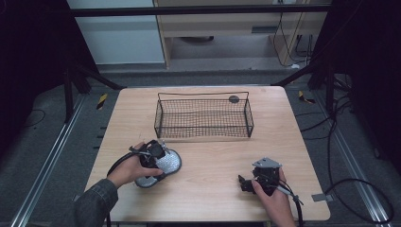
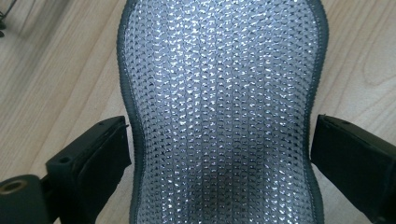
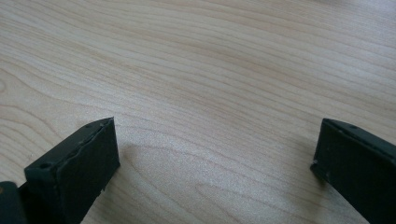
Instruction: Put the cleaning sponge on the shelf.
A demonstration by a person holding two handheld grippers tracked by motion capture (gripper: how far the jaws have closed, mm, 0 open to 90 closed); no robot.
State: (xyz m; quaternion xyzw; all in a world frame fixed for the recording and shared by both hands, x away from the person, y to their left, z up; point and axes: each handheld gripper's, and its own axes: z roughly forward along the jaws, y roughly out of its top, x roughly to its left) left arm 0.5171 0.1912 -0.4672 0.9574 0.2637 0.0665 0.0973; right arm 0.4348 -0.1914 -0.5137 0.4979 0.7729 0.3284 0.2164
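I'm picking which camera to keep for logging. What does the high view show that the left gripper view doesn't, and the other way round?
High view alone: the wire basket at the table's far side, the right gripper over bare wood, both hands, the floor around.

Left gripper view alone: the silver pad's glittery woven texture and dark edging, with a black jaw on either side of its narrow waist, a slight gap at each.

Both: the pad, the left gripper, the wooden table.

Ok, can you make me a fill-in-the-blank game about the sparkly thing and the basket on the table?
1. The sparkly silver pad lies between the jaws of the ____ hand-held gripper.
2. The wire basket has ____ inside it.
3. The right hand-held gripper has its jaws ____ above bare wood.
4. The table is made of ____.

Missing words: left; nothing; open; wood
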